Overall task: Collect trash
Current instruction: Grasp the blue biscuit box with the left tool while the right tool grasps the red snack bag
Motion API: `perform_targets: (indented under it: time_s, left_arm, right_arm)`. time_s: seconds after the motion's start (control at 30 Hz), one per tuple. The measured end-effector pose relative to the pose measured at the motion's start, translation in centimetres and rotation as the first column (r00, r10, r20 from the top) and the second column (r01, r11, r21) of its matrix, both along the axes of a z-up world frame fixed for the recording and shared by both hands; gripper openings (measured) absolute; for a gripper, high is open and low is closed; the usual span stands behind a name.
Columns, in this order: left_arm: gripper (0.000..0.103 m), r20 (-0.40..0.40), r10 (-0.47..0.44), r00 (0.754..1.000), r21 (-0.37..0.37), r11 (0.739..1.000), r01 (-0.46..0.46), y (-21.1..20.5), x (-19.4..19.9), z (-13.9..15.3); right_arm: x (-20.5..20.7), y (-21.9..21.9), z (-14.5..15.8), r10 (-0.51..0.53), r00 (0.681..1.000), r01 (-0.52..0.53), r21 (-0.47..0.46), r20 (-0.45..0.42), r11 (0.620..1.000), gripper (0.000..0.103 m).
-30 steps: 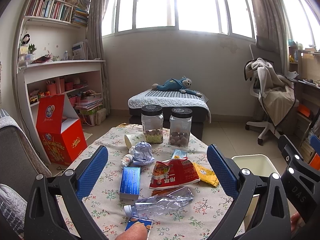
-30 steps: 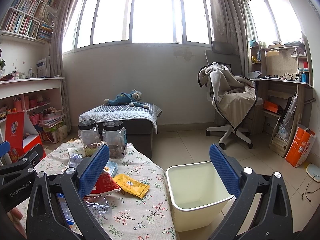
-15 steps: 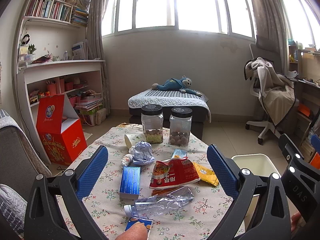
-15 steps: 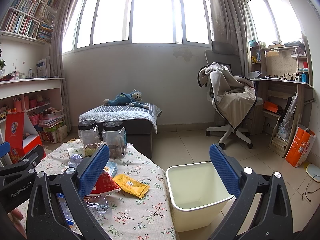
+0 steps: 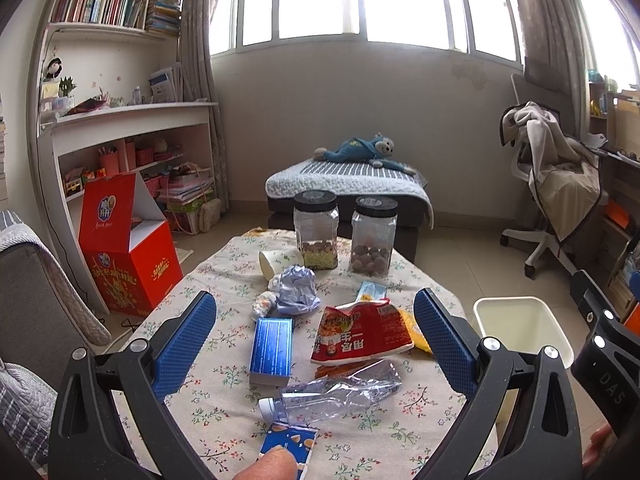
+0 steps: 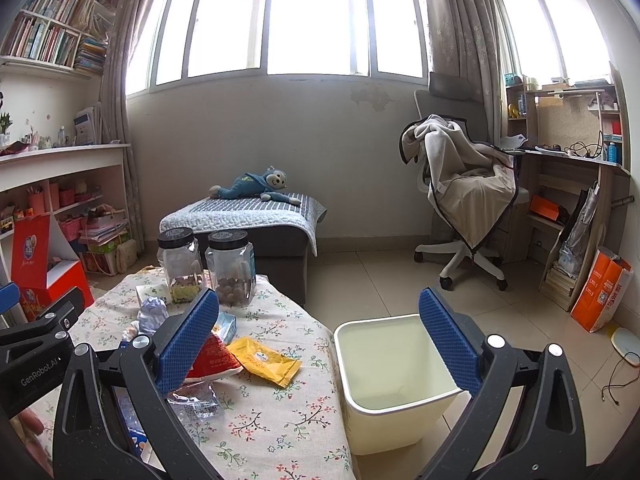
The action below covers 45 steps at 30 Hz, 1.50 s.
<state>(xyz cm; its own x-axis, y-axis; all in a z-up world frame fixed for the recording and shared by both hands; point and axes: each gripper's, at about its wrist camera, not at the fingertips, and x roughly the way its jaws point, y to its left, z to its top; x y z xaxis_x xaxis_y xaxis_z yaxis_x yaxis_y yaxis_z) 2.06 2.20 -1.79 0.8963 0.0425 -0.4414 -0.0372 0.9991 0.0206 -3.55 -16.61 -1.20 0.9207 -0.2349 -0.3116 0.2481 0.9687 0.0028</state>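
Nothing's shifting vs 1 s ago: I'm hovering L gripper (image 5: 315, 334) & R gripper (image 6: 319, 336), both spread wide & empty, w/ trash untouched, bin (image 6: 394, 376) waiting.

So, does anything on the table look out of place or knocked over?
Yes: a paper cup lies tipped on its side beside the jars, and a crushed plastic bottle lies flat among the wrappers.

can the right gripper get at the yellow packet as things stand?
Probably yes. The right gripper is open, and the yellow packet lies flat near the table edge beside the bin, uncovered; only the red wrapper adjoins it.
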Motion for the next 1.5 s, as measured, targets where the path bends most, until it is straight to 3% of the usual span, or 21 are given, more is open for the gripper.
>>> perform_targets:
  time_s: [0.07,0.13,0.2,0.3,0.47,0.53,0.6,0.7,0.8,0.87,0.9,0.97,1.13,1.33,1.43,1.5]
  left_arm:
    - [0.096,-0.104,0.008,0.995,-0.006,1.000,-0.009,1.0,1.4,-1.0]
    - [0.096,-0.247,0.011,0.969,-0.011,1.000,-0.014,2.2,3.0,-2.6]
    - [0.096,-0.407,0.003,0.914,-0.019,1.000,-0.012,3.7,4.6,-5.0]
    - [0.096,-0.602,-0.012,0.798,-0.051,0.998,-0.024,5.5,5.8,-8.8]
    - [0.096,-0.780,-0.091,0.619,-0.101,0.995,0.018,5.2,5.7,-14.5]
    - [0.096,-0.813,-0.089,0.576,-0.079,0.996,0.041,4.3,5.4,-16.2]
    - [0.096,-0.826,-0.079,0.558,-0.046,0.996,0.072,3.4,5.2,-17.2]
    - [0.096,-0.830,-0.054,0.556,0.006,0.994,0.106,2.6,5.0,-18.3]
    - [0.095,-0.846,-0.044,0.531,0.001,0.996,0.085,3.2,4.7,-19.4]
    - [0.076,-0.856,-0.058,0.514,-0.024,0.997,0.073,3.9,4.2,-20.0]
    - [0.074,-0.856,-0.083,0.511,-0.053,0.996,0.072,4.3,3.8,-20.0]
    - [0.057,-0.845,-0.092,0.526,-0.058,0.995,0.080,4.8,2.9,-19.6]
    - [0.056,-0.819,-0.146,0.555,-0.130,0.989,0.068,6.7,0.6,-16.1]
    - [0.053,-0.735,-0.254,0.629,-0.209,0.967,0.146,7.9,-1.6,-9.4]
    - [0.053,-0.691,-0.277,0.668,-0.246,0.959,0.143,9.3,-0.7,-8.3]
    - [0.053,-0.664,-0.291,0.688,-0.280,0.951,0.132,9.7,0.9,-8.4]
  right_arm:
    - [0.8,-0.3,-0.1,0.010,0.999,-0.009,0.007,-0.052,1.000,0.096]
    - [1.7,0.0,-0.9,0.020,0.993,-0.018,0.016,-0.115,1.000,0.096]
    - [2.7,-0.1,-1.8,0.042,0.980,-0.035,0.040,-0.196,0.999,0.096]
    - [4.2,-0.1,-3.4,0.086,0.944,-0.057,0.099,-0.319,0.993,0.096]
    - [5.8,0.0,-5.1,0.141,0.882,-0.078,0.156,-0.449,0.985,0.096]
    - [6.1,0.2,-5.5,0.150,0.868,-0.082,0.160,-0.474,0.984,0.096]
    - [6.4,0.5,-5.8,0.159,0.857,-0.092,0.158,-0.491,0.983,0.096]
    - [6.8,0.7,-6.2,0.161,0.845,-0.098,0.148,-0.511,0.984,0.096]
    - [7.3,0.7,-6.7,0.156,0.831,-0.092,0.144,-0.533,0.985,0.096]
    - [7.7,0.6,-7.3,0.160,0.816,-0.089,0.153,-0.555,0.984,0.096]
    - [7.9,0.7,-7.6,0.168,0.806,-0.088,0.165,-0.568,0.982,0.096]
    - [8.5,0.9,-8.2,0.187,0.786,-0.084,0.198,-0.589,0.977,0.096]
    - [9.8,1.7,-8.7,0.227,0.761,-0.075,0.266,-0.608,0.961,0.096]
    - [13.7,3.7,-6.9,0.228,0.778,-0.139,0.195,-0.585,0.971,0.096]
    - [16.9,4.5,-7.8,0.283,0.750,-0.202,0.200,-0.597,0.959,0.096]
    - [19.1,5.1,-8.5,0.346,0.712,-0.255,0.235,-0.611,0.938,0.096]
